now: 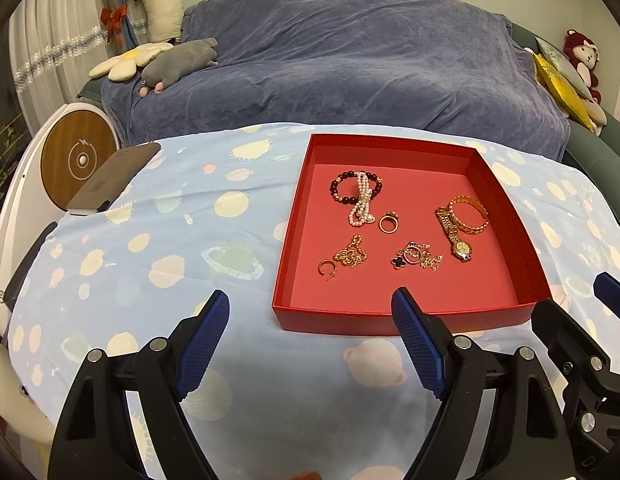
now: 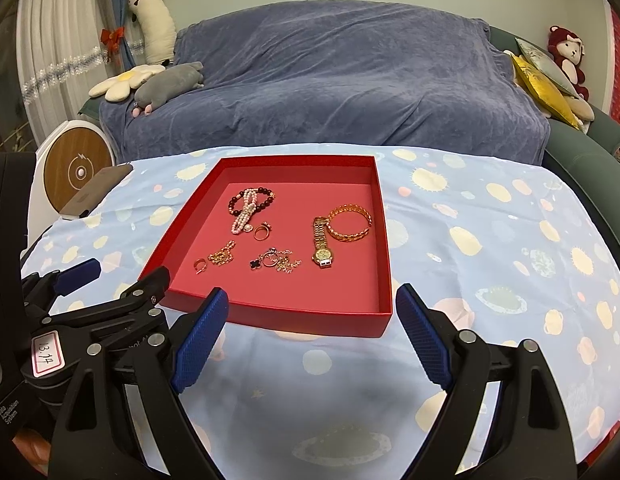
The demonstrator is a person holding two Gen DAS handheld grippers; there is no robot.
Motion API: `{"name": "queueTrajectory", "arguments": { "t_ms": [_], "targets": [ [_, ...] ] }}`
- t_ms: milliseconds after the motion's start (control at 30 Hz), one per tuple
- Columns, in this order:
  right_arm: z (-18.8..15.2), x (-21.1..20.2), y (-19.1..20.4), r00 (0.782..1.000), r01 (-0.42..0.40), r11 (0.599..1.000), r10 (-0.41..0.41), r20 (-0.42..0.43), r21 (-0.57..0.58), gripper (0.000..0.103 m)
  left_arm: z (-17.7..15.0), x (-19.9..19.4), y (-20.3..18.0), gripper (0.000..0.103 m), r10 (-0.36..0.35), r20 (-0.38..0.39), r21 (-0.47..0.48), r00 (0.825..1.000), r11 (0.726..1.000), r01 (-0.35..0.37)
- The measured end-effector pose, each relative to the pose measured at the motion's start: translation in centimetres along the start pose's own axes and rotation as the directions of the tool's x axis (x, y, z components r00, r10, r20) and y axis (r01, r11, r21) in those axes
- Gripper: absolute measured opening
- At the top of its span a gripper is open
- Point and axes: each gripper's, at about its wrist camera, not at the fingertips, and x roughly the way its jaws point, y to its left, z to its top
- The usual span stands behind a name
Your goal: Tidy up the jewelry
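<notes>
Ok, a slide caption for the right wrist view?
Open right claw hovers before the red tray holding a gold watch, bangle, and beads.

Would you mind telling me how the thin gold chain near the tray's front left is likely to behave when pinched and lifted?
The gold chain lies bunched in loose loops, so it is probably floppy and would dangle. Its fine links look light and may slip from the wide pads.

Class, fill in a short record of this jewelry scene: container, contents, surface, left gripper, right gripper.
container: red box, open, no lid in view
contents: gold watch, gold bangle, dark bead bracelet, pearl strand, ring, chains
surface: patterned blue cloth
left gripper: open, empty, short of the box
right gripper: open, empty, short of the box
</notes>
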Motion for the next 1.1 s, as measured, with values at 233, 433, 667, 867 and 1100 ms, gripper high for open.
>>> {"name": "queueTrajectory", "arguments": {
  "t_ms": [233, 433, 667, 867, 1100],
  "targets": [
    [0.00, 0.04, -0.12, 1.000, 0.002, 1.000, -0.002, -0.001, 0.002, 0.084, 0.00, 0.17, 0.05, 0.080, 0.001, -0.001, 0.003, 1.000, 1.000, -0.001],
    [-0.24, 0.06, -0.36, 1.000, 0.011, 1.000, -0.011, 0.009, 0.003, 0.085, 0.10, 0.31, 0.09, 0.080, -0.004, -0.001, 0.001, 1.000, 1.000, 0.004],
    [-0.28, 0.06, -0.55, 1.000, 0.015, 1.000, -0.015, 0.011, 0.005, 0.086, 0.10, 0.46, 0.06, 0.080, 0.001, -0.001, 0.011, 1.000, 1.000, -0.001],
    [-0.28, 0.07, -0.55, 1.000, 0.015, 1.000, -0.015, 0.010, 0.006, 0.086, 0.02, 0.55, -0.09, 0.080, -0.001, -0.003, 0.013, 1.000, 1.000, 0.001],
    [-0.32, 0.09, -0.63, 1.000, 0.015, 1.000, -0.015, 0.009, 0.005, 0.086, 0.01, 0.56, -0.11, 0.080, 0.000, -0.004, 0.013, 1.000, 1.000, 0.000]
  ]
}}
